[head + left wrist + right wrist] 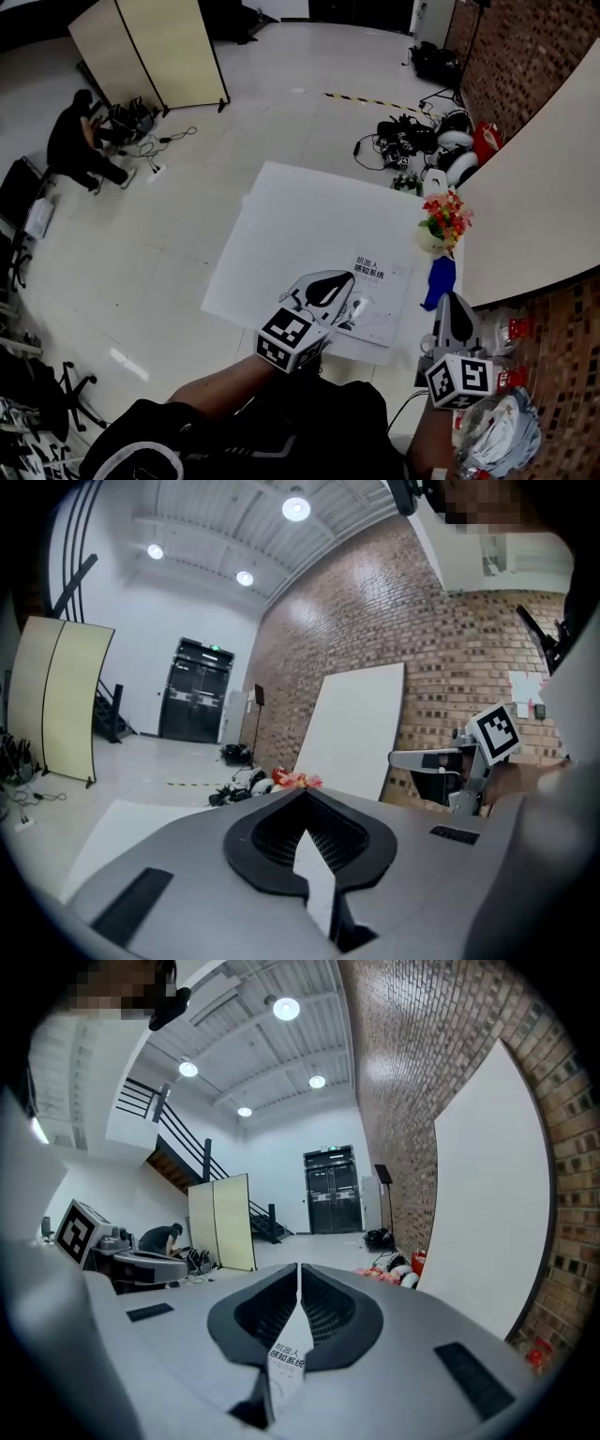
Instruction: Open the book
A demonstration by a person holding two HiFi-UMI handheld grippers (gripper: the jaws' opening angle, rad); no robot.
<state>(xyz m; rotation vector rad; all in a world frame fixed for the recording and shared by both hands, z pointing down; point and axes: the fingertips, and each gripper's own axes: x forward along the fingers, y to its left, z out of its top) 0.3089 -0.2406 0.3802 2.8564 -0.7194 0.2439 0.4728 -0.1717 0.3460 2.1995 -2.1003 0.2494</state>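
A closed book (382, 292) with a white cover and dark print lies on the white table (300, 225), near its front right corner. My left gripper (354, 307) hovers at the book's near left edge, jaws together, nothing held. My right gripper (453, 302) is off the table's right edge, to the right of the book, also shut and empty. In the right gripper view the book's print (287, 1358) shows through the slot below the shut right gripper (298, 1271). The left gripper view shows the shut left gripper (305, 799) and the other gripper's marker cube (495, 731).
A pot of red and yellow flowers (445, 220) and a blue object (439, 281) stand at the table's right edge. A curved white panel (544, 178) and a brick wall rise on the right. Cables and gear (412, 141) lie beyond; a person (80, 141) crouches far left by a folding screen (164, 52).
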